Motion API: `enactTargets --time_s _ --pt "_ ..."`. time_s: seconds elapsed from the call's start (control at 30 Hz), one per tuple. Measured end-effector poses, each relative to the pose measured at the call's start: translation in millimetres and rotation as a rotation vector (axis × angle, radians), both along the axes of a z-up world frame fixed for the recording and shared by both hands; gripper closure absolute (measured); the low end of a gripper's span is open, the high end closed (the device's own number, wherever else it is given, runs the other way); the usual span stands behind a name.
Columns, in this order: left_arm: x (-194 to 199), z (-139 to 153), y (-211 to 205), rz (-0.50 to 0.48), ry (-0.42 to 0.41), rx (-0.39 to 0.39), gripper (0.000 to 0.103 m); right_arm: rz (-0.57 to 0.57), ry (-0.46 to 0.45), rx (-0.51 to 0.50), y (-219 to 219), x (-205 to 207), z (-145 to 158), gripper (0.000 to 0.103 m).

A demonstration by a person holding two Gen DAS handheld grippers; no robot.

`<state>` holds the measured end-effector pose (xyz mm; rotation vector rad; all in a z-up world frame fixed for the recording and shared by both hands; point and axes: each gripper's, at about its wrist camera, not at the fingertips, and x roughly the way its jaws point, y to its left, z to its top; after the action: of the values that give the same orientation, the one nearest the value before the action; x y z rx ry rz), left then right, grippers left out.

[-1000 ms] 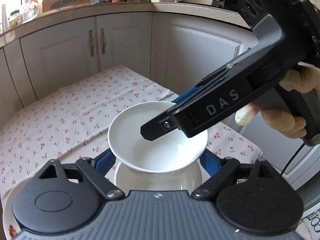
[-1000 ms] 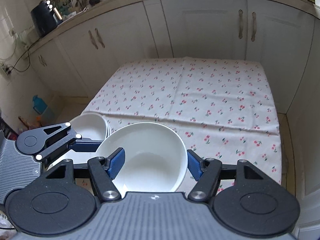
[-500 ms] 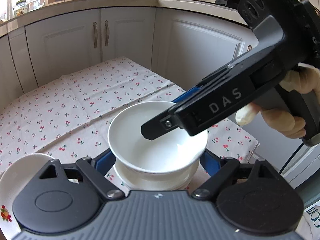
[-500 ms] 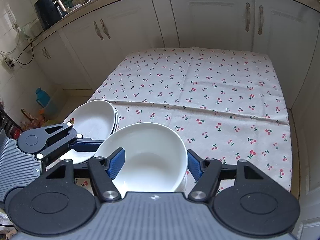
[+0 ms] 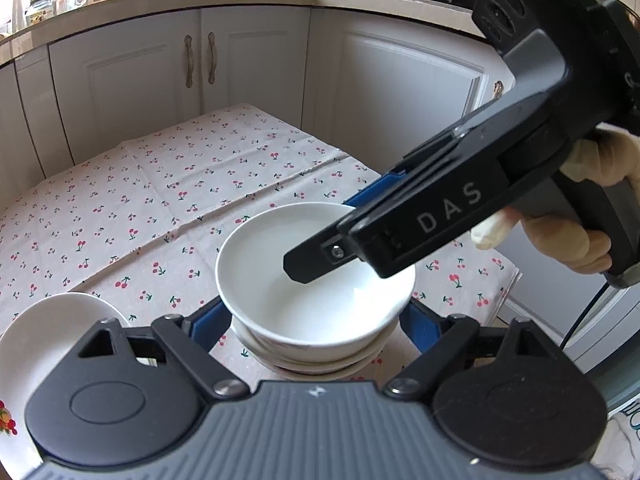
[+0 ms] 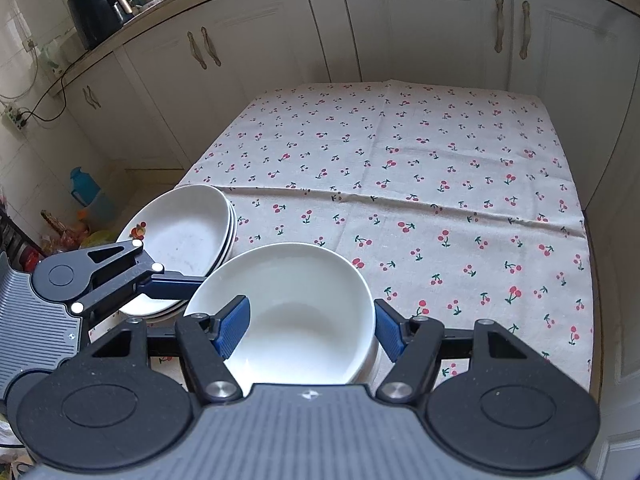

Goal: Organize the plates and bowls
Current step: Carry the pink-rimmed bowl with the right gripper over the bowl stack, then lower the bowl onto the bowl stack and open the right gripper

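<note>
A white bowl (image 5: 316, 284) sits on top of a stack of white bowls (image 5: 316, 364) near the table's front edge; it also shows in the right wrist view (image 6: 296, 312). My left gripper (image 5: 316, 324) straddles the stack, blue pads wide of the bowl, open. My right gripper (image 6: 312, 328) also has its pads around the top bowl's rim, one pad inside it; whether it grips is unclear. A stack of white plates (image 6: 180, 240) with a fruit print lies left of the bowls, also seen in the left wrist view (image 5: 52, 340).
The table wears a cherry-print cloth (image 6: 420, 168). White cabinets (image 6: 420, 32) surround it on the far and right sides. A gloved hand (image 5: 568, 240) holds the right gripper. A blue jug (image 6: 84, 184) stands on the floor at left.
Both grippers have come down with the white bowl, which now rests on the bowl stack. The plate stack has come further into view at left.
</note>
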<state>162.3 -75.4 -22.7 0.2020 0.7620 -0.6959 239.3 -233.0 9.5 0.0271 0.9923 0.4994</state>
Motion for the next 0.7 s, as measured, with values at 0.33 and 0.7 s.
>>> enactTargets --time_s 0.33,0.7 --pt "0.8 -3.3 0.5 -0.003 0.005 0.006 0.013 0.004 -0.004 0.002 -0.4 -0.6 -0.2 0.031" --pt "0.1 -4.2 0.4 -0.008 0.01 0.008 0.012 0.016 -0.024 0.014 -0.5 -4.9 -2.2 0.019"
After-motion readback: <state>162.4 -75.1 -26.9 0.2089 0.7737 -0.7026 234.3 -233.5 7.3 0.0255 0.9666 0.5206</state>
